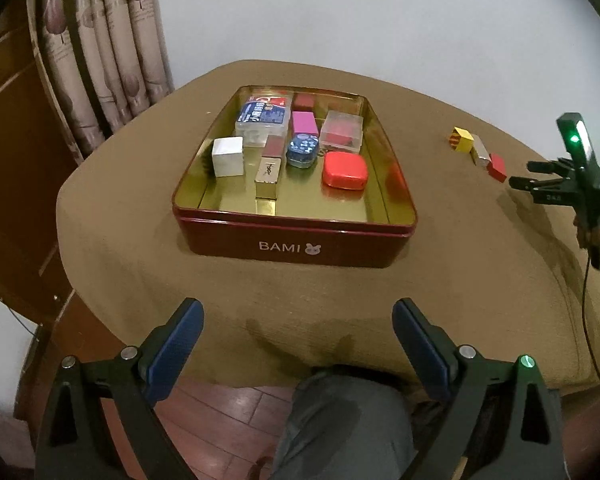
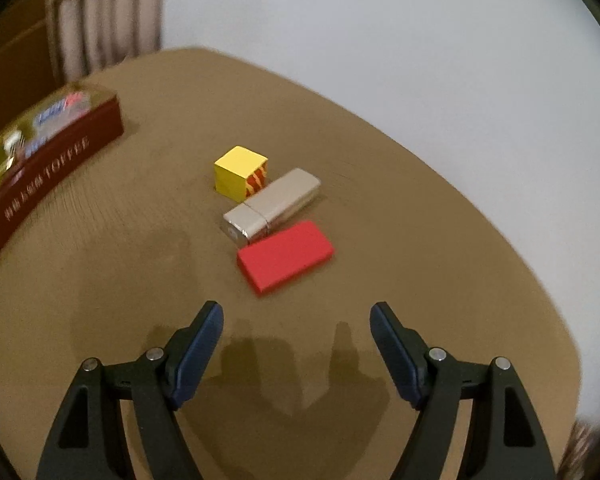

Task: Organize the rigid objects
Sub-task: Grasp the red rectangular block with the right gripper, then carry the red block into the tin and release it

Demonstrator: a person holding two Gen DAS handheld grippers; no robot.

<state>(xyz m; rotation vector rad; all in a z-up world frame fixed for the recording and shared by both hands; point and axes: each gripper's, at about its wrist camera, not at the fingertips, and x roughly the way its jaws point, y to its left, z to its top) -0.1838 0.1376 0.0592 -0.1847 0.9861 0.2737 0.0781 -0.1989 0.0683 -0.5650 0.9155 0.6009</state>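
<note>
The left wrist camera sits back at the near edge of the table, tipped steeply down past its own left gripper, facing the red tin square on and a little way off; a knee shows below. Far out on its right edge sit the three small boxes and the right gripper. The right wrist camera looks down too, over its own fingers, much nearer to those boxes, and blurred. Both views share them, the tin, the tabletop, the curtain and the pale wall.
</note>
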